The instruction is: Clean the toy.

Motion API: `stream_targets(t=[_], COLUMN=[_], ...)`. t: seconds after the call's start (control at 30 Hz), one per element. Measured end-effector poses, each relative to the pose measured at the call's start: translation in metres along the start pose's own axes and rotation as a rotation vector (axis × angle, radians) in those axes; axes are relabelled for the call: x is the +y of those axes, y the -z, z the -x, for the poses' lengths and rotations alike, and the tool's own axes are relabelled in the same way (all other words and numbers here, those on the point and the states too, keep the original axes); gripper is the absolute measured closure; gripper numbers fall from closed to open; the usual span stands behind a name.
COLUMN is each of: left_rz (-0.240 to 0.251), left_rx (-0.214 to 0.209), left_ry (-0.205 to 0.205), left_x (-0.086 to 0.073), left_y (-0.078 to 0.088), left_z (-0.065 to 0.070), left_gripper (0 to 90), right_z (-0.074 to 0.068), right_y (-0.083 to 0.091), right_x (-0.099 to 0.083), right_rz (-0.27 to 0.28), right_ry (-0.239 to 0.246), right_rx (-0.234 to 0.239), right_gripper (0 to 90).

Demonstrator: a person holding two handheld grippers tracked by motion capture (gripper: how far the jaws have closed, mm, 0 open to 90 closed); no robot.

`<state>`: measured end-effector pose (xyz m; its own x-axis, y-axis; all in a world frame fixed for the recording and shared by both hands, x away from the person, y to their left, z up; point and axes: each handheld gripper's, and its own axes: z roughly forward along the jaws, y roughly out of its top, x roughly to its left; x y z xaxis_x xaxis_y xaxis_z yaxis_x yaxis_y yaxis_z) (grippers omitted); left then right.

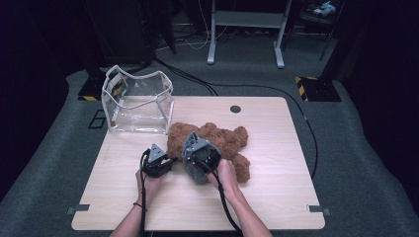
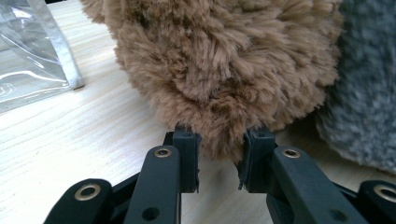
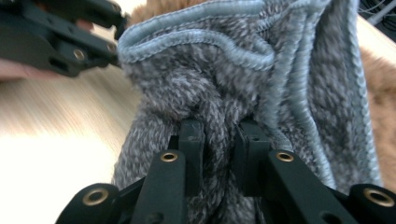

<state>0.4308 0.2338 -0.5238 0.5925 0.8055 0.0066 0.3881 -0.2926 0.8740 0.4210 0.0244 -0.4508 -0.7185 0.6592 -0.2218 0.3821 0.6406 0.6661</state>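
In the high view, a brown plush teddy bear [image 1: 217,140] lies just left of the middle of the frame on the wooden counter [image 1: 276,197], with a clear plastic bag [image 1: 138,101] standing open-topped at the counter's upper left corner, near the bear's left end, probably where the bear is meant to go. The left hand-held gripper [image 1: 157,162] sits at the bear's lower left edge and the right hand-held gripper [image 1: 200,157] lies over the bear's lower middle, so the 2 work side by side on the same toy; the person's forearms come up from the bottom edge. In the left gripper view, the left hand-held gripper [image 2: 219,156] is narrowed onto a tuft of the teddy bear's [image 2: 224,60] fur at centre frame, seemingly to pin the toy down; a corner of the plastic bag [image 2: 32,51] shows at upper left, and a grey knitted cloth [image 2: 369,93] lies at the right edge beside the fur. In the right gripper view, the right hand-held gripper [image 3: 219,154] is pinched on a gathered fold of that grey cloth [image 3: 243,70], whose pale blue stitched hem runs across the top of the frame; it looks like a garment or cloth being pulled about the bear, whose brown fur [image 3: 383,79] peeks out at far right. The left hand-held gripper [image 3: 60,37] shows at upper left, close to the hem.
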Motion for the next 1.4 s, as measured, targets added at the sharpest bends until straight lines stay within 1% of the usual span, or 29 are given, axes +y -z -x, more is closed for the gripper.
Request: stream_targets(t=[0.07,0.1,0.13,0.23,0.27,0.3,0.4,0.43,0.47,0.5,0.53,0.6,0.63,0.7,0.77,0.8,0.83,0.87,0.9,1.0,1.03,1.07,1.13,1.17,1.23,1.27,1.3,1.37,1.4], left_rz=[-0.001,-0.005,0.004,0.004,0.004,0.005,0.006,0.007,0.008,0.008,0.009,0.003,0.003,0.006,0.008,0.006,0.007,0.007,0.009,0.008,0.008,0.013,0.007,0.006,0.001,0.004,0.004,0.004,0.004], left_rx=[0.0,-0.002,0.002,0.008,0.01,0.007,0.007,0.008,0.008,0.007,0.007,0.001,0.0,-0.002,-0.004,-0.002,-0.003,-0.004,-0.004,-0.006,-0.007,-0.002,-0.008,-0.008,-0.008,-0.009,-0.008,-0.008,-0.008], left_ry=[0.0,-0.002,0.008,0.004,0.002,0.009,0.008,0.004,0.005,0.005,0.005,0.005,0.005,0.007,0.015,0.006,0.007,0.008,0.008,0.01,0.01,0.012,0.011,0.012,0.008,0.013,0.014,0.013,0.013], left_x=[0.0,0.0,0.0,0.0,0.0,0.0,0.0,0.0,0.0,0.0,0.0,0.0,0.0,0.0,0.0,0.0,0.0,0.0,0.0,0.0,0.0,0.0,0.0,0.0,0.0,0.0,0.0,0.0,0.0], left_y=[0.0,0.0,0.0,0.0,-0.001,-0.001,-0.001,0.0,0.0,0.0,0.0,0.0,0.0,0.0,0.0,0.0,0.0,0.0,0.0,0.0,0.0,0.0,0.0,0.0,0.001,0.0,0.0,0.0,0.0], left_z=[0.0,0.0,0.0,0.0,0.0,0.0,0.0,0.0,0.0,0.0,0.0,-0.001,-0.001,-0.001,0.0,-0.001,-0.001,-0.001,-0.001,-0.001,-0.001,-0.001,-0.002,-0.002,-0.002,-0.002,-0.002,-0.002,-0.002], left_gripper=[72.5,72.5,72.5,72.6,72.6,72.6,72.5,72.5,72.6,72.5,72.5,72.5,72.5,72.5,72.6,72.6,72.6,72.6,72.6,72.7,72.7,72.7,72.7,72.8,72.7,72.8,72.8,72.7,72.7], right_z=[-0.002,-0.002,-0.004,-0.009,-0.012,-0.013,-0.017,-0.016,-0.016,-0.015,-0.014,-0.009,-0.007,-0.003,-0.003,-0.004,-0.006,-0.011,-0.014,-0.026,-0.028,-0.031,-0.031,-0.031,-0.027,-0.026,-0.025,-0.022,-0.021], right_y=[0.0,-0.001,-0.001,-0.003,-0.004,-0.004,-0.002,-0.001,0.001,0.003,0.006,0.014,0.018,0.027,0.033,0.034,0.033,0.031,0.026,0.005,-0.003,-0.009,-0.019,-0.021,-0.023,-0.022,-0.02,-0.015,-0.013], right_x=[-0.002,-0.003,-0.004,-0.009,-0.012,-0.015,-0.023,-0.026,-0.029,-0.032,-0.035,-0.038,-0.038,-0.033,-0.023,-0.017,-0.011,-0.005,0.0,0.009,0.01,0.008,0.003,0.001,-0.005,-0.008,-0.01,-0.015,-0.018], right_rz=[-0.001,-0.005,-0.01,-0.032,-0.032,-0.038,-0.068,-0.068,-0.08,-0.091,-0.098,-0.084,-0.063,-0.017,0.033,0.054,0.065,0.064,0.073,0.047,0.031,0.011,-0.014,-0.044,-0.065,-0.086,-0.093,-0.129,-0.125], right_ry=[-0.008,-0.003,0.001,0.013,0.007,0.01,0.003,0.023,0.01,0.015,0.003,-0.016,-0.025,-0.027,-0.037,-0.017,-0.013,-0.024,-0.018,0.002,0.02,0.02,0.016,0.007,-0.001,-0.016,-0.017,-0.019,-0.011], right_rx=[-0.002,-0.001,0.001,0.013,0.014,0.019,0.036,0.038,0.041,0.042,0.042,0.045,0.04,0.025,0.016,0.015,0.018,0.027,0.026,0.048,0.045,0.048,0.041,0.04,0.044,0.045,0.046,0.053,0.047], right_gripper=[76.3,76.3,76.5,76.6,76.6,76.6,76.7,76.7,76.8,76.8,76.8,76.6,76.5,76.5,76.4,76.3,76.2,76.2,76.2,76.4,76.6,76.8,77.1,77.1,77.2,77.2,77.2,77.4,77.4])
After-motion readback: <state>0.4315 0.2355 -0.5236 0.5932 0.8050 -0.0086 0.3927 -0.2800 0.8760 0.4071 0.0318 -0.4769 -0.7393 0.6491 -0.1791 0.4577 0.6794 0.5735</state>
